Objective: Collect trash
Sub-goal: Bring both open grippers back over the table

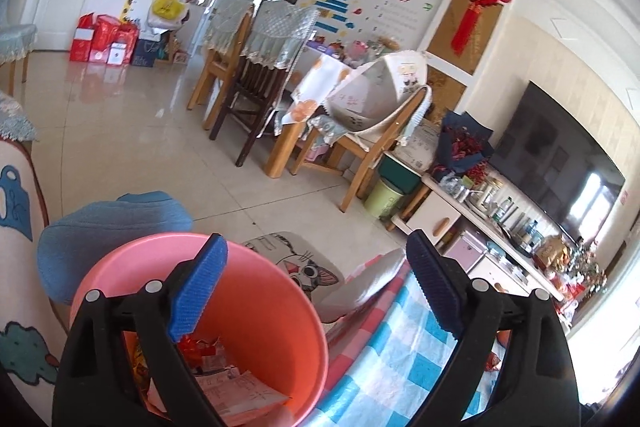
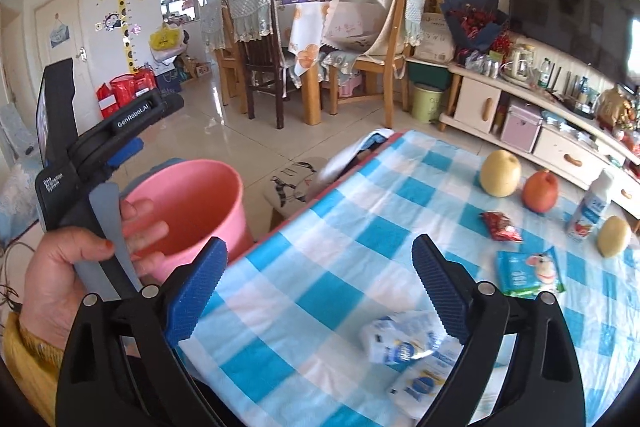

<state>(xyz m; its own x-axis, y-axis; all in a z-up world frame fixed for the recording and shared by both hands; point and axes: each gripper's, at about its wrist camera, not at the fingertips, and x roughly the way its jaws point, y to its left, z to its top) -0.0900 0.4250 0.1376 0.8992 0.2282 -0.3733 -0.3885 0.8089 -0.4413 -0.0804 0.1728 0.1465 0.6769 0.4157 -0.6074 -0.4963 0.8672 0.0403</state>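
With both the left gripper (image 1: 316, 291) and right gripper (image 2: 320, 291) wide open and empty, the right should lower squarely over the blue-white wrapper (image 2: 404, 343) on the tabletop (image 2: 320, 247) before its fingers (image 2: 196, 291) close.

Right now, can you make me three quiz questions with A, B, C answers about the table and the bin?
1. Where is the pink bin?
A. On the table
B. Beside the table's edge, lower than its top
C. Under the TV

2. How many whole round fruits sit on the checked tablecloth?
A. Three
B. One
C. Five

3. What is the right gripper doing?
A. Squeezing the red wrapper
B. Squeezing a fruit
C. Open, holding nothing

Answers:
1 B, the bin stands off the table's edge.
2 A, pear, orange fruit, yellow fruit.
3 C, jaws wide apart, empty.
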